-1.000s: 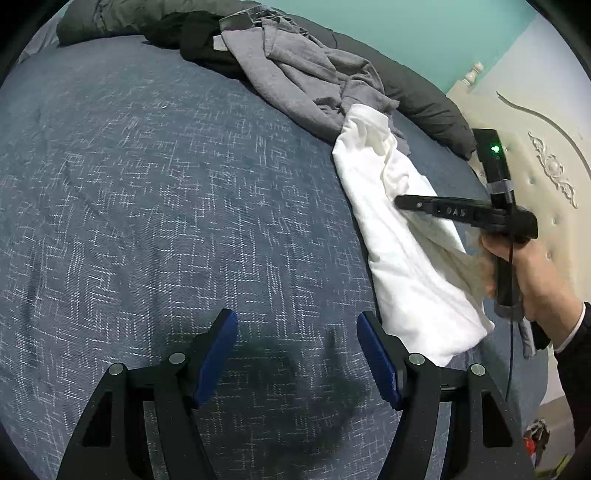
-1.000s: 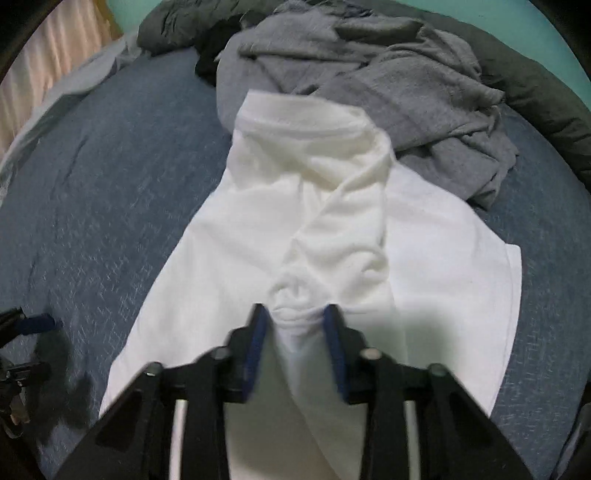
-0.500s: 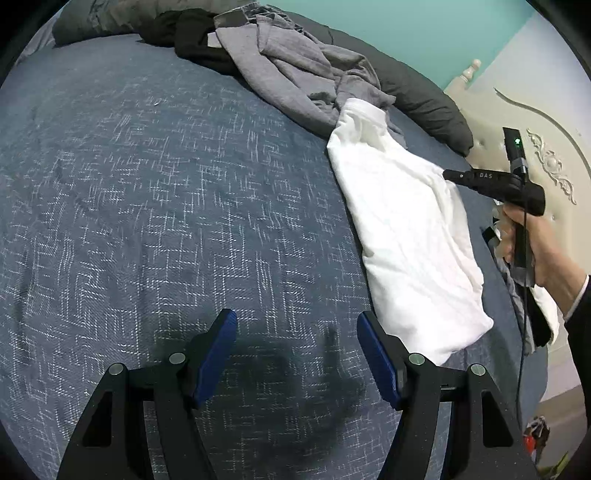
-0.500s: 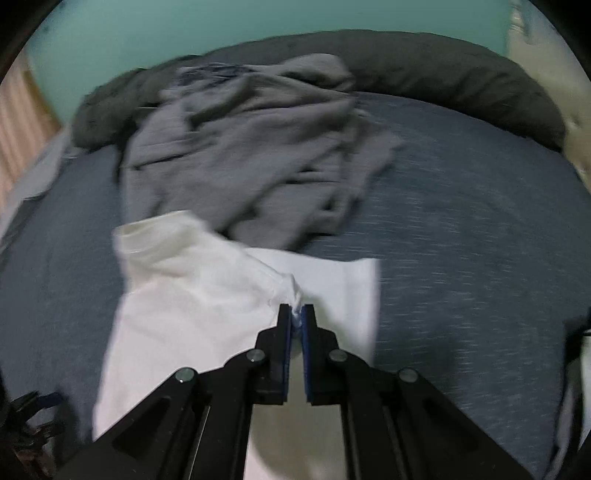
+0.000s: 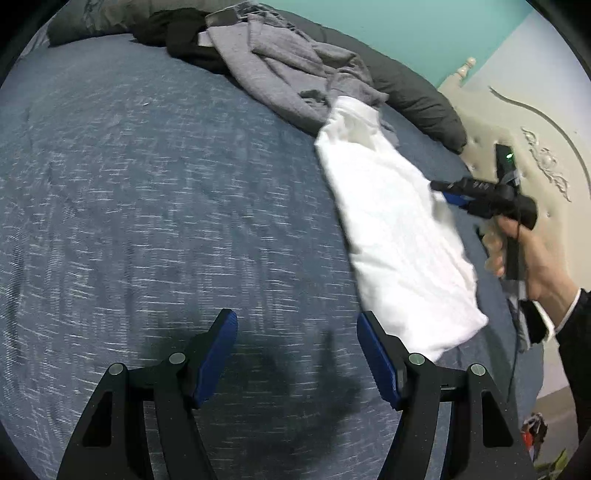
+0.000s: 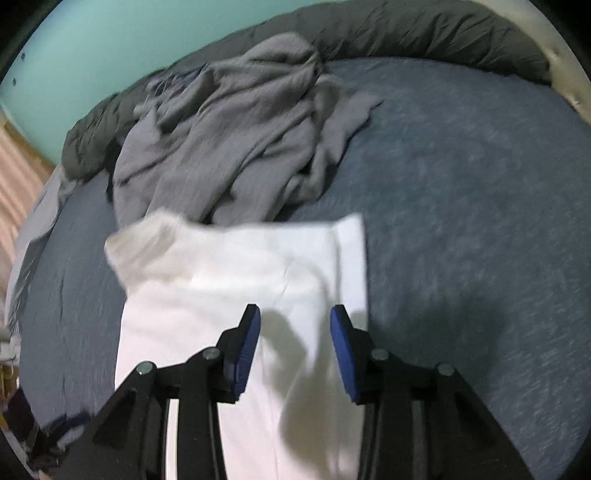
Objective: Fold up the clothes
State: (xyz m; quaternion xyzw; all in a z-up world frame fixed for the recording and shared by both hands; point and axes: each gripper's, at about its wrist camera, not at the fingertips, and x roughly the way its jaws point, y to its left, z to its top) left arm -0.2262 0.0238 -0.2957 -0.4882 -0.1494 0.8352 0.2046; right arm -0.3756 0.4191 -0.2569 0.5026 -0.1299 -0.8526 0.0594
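Where teal wall [image 5: 424, 33] rises, blue bedspread [image 5: 155, 192], headboard [image 5: 546, 122]

Open bed [image 5: 147, 192]: bare blue cover from the near edge to mid-bed.
Far edge: grey heap [image 5: 280, 74], black garment [image 5: 184, 44] and dark bolster [image 6: 406, 33] block.
Right side: white shirt [image 5: 399, 236] lies lengthwise; bare cover beyond it.

Blue bedspread [image 5: 147, 184], cream headboard [image 5: 535, 122], perhaps padded.
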